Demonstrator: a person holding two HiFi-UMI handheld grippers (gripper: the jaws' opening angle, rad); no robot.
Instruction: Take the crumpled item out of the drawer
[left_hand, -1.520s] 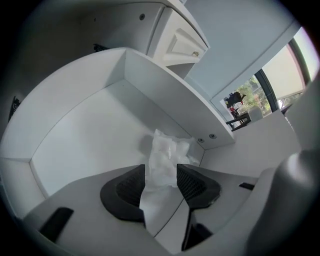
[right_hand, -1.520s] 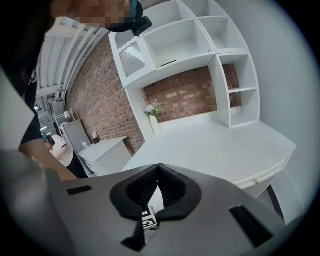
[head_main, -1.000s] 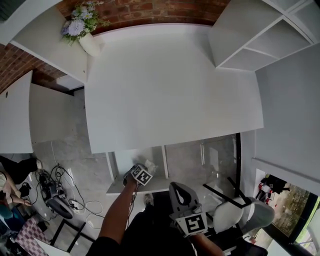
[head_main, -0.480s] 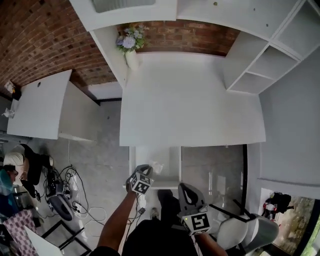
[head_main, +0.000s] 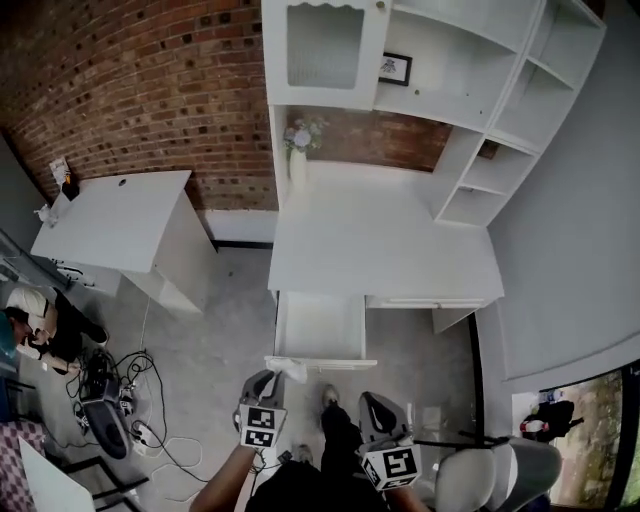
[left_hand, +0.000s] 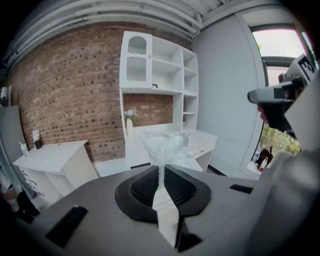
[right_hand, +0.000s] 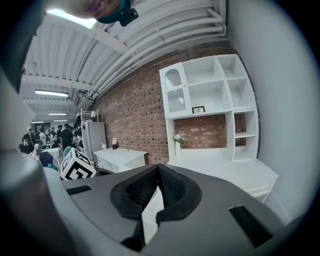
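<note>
As the left tool (left_hand: 161, 172) pinches the crumpled item (left_hand: 165, 146) above the drawer's (head_main: 320, 326) front edge, carrying it clear seems next.

White desk (head_main: 385, 240) against a red-brown brick wall (head_main: 150, 90).
The drawer (head_main: 320, 325) is white too, the floor (head_main: 235, 300) mottled grey, the crumpled item (left_hand: 165, 147) translucent white, the left gripper (left_hand: 161, 169) grey with ribbed black pads (left_hand: 142, 187).

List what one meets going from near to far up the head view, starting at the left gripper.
left gripper → crumpled item → open drawer → desk top → vase of flowers → glass-door cabinet
</note>
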